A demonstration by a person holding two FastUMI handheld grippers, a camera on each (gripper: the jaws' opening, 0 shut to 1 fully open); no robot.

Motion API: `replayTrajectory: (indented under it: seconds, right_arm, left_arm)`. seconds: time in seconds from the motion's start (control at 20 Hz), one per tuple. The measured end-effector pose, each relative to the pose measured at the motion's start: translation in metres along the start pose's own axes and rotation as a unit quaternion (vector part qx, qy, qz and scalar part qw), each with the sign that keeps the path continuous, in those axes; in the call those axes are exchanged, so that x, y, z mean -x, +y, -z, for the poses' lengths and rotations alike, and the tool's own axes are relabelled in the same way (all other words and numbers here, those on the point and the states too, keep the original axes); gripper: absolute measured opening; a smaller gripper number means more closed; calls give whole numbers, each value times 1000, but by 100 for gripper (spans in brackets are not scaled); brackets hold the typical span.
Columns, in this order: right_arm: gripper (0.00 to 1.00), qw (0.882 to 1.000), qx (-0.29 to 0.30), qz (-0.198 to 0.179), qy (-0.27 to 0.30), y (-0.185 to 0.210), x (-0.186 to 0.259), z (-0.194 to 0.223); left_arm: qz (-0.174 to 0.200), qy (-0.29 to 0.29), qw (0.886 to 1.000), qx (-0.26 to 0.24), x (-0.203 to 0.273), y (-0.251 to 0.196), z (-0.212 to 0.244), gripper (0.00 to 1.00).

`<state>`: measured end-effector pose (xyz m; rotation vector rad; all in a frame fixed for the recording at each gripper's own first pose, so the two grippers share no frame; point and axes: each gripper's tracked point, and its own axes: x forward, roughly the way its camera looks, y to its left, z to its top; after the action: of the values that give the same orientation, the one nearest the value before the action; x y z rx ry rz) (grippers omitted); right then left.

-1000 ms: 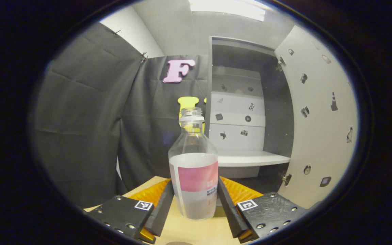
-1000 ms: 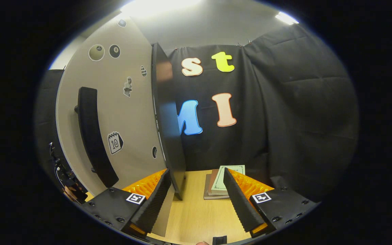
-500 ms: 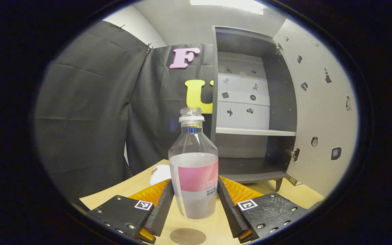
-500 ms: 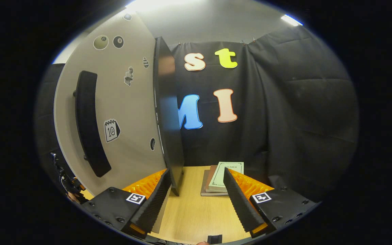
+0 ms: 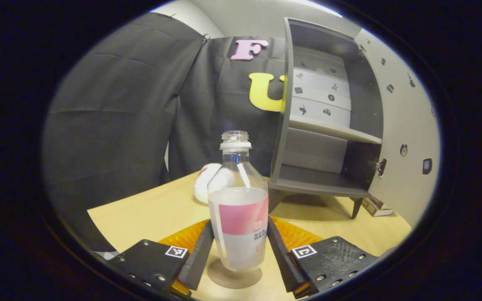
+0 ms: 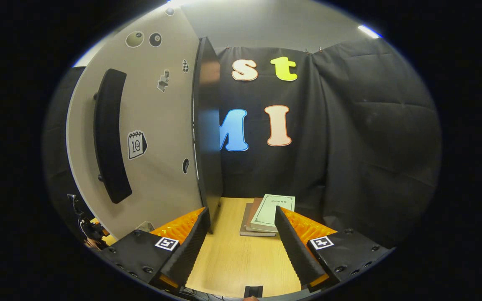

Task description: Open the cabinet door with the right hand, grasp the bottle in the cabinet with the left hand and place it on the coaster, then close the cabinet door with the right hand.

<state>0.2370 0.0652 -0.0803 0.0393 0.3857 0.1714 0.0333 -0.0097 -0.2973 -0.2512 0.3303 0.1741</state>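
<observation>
Your left gripper (image 5: 239, 255) is level and low over the wooden table (image 5: 157, 213), both fingers clamped on the clear plastic bottle (image 5: 238, 209), uncapped and upright over the round brown coaster (image 5: 234, 278), in front of the open grey cabinet (image 5: 324, 125). Your right gripper (image 6: 241, 246) has its ribbed fingers spread, holding nothing, beside the cabinet door (image 6: 157, 125) with its long dark handle (image 6: 109, 136).

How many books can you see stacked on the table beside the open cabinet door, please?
2, possibly 3: a pale-covered book lies on top, a darker one below it, by the open cabinet door; a thin one may lie between.
</observation>
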Motion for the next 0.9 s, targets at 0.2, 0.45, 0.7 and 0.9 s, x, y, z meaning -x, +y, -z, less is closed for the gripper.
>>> replayTrajectory:
  seconds: [0.2,0.45,0.7,0.9]
  right_arm:
    - [98,1000,-1,1,12,-1,-3,7]
    - [98,1000,4,-1,19,0,-8,10]
    - [98,1000,6,-3,23,2,-13,14]
    - [98,1000,4,-11,27,4,-17,18]
  left_arm:
    - [-13,14,1000,2,-3,7,21,75]
    - [-19,33,999,-10,-1,5,45,75]
    - [-26,31,999,-19,6,0,47,73]
    - [-35,40,998,-26,4,-3,47,73]
